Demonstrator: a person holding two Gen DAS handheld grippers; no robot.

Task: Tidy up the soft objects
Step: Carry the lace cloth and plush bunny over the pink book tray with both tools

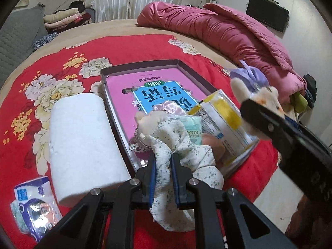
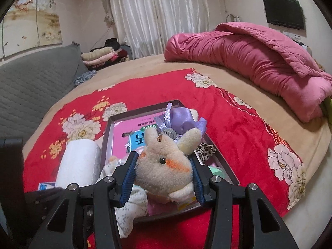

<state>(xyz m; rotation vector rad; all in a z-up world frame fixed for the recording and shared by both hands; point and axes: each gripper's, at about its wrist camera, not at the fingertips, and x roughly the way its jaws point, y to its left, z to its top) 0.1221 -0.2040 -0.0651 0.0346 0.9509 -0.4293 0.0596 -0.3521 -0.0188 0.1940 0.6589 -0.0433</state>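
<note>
My left gripper [image 1: 164, 157] is shut on a white cloth doll with a small flower print [image 1: 182, 145], held low over the near edge of a shallow grey box [image 1: 116, 108]. In the box lie a pink and blue book [image 1: 124, 91] and a yellow and white tissue pack [image 1: 224, 120]. My right gripper [image 2: 164, 159] is shut on the head of a cream plush rabbit [image 2: 164, 166] with a purple bow [image 2: 180, 118], above the same box [image 2: 108, 137]. In the left wrist view the rabbit [image 1: 267, 97] shows at the right.
A white paper roll [image 1: 83, 141] lies left of the box on a red flowered cloth [image 1: 62, 66]. A small blue and white packet [image 1: 33, 205] is near the front left. A pink quilt [image 2: 259, 62] is heaped at the back right. A leopard-print item [image 2: 205, 149] sits in the box.
</note>
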